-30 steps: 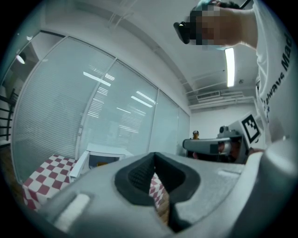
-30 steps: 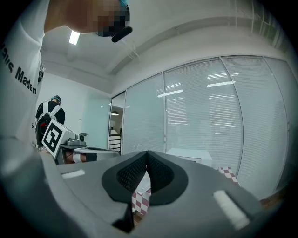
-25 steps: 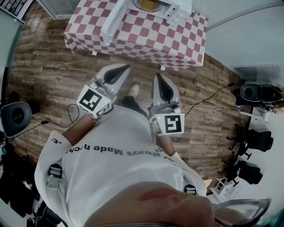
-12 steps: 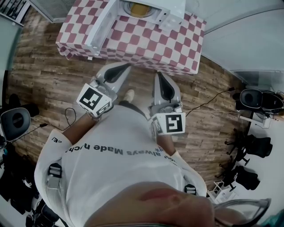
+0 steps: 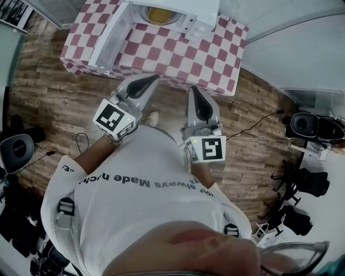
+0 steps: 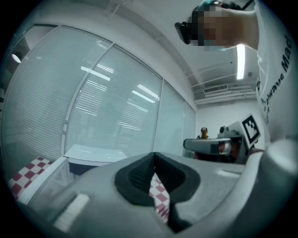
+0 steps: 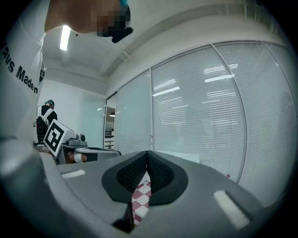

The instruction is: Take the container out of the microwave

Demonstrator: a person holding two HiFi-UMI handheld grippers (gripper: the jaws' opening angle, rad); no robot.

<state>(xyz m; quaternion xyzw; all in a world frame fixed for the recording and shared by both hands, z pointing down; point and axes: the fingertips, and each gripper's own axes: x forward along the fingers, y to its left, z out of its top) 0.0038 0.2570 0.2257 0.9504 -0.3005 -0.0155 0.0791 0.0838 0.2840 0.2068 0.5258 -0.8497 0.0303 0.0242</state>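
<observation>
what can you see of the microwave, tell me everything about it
The microwave is a white box standing on a red-and-white checked tablecloth, partly cut off by the head view's top edge. Its door is swung wide open toward the picture's left, its pale inner face showing. A yellowish container sits inside. As far as shows, only the cloth beneath touches it.

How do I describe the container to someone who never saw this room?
A table under a red-and-white checked cloth stands ahead of the person. On it sits a white microwave, door open. Inside, the yellow container stands out against the white walls.
</observation>
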